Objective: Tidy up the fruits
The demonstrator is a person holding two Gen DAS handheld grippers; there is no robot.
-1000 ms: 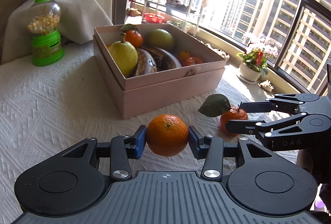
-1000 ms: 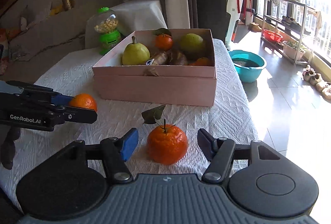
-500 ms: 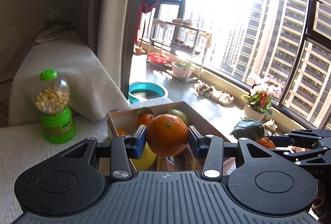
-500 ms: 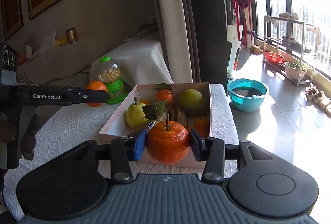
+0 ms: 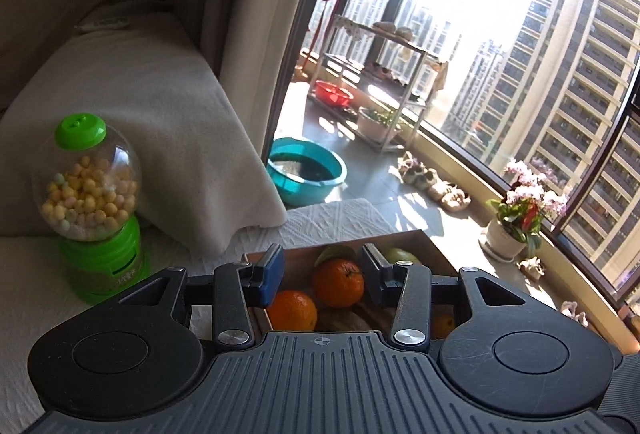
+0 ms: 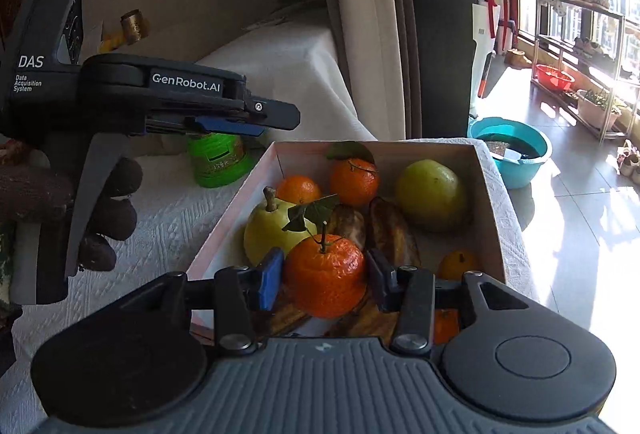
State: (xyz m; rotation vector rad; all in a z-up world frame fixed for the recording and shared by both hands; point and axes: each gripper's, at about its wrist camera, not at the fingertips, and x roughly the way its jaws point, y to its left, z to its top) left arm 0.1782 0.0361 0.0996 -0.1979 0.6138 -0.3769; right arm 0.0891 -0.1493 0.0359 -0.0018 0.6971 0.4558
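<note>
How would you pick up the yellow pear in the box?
Grip the pear across its round belly, coming from above. It stands stem up near the box's left wall, with oranges and bananas packed close beside it, so only the top is free. The thin stem would probably slip or snap.

Five orange citrus fruits (image 6: pixel 324 274), one pear (image 6: pixel 266 234), one round green fruit (image 6: pixel 430 189), two browned bananas (image 6: pixel 392 230), one box (image 6: pixel 236 209) and one candy dispenser (image 5: pixel 90 193) are counted.
</note>
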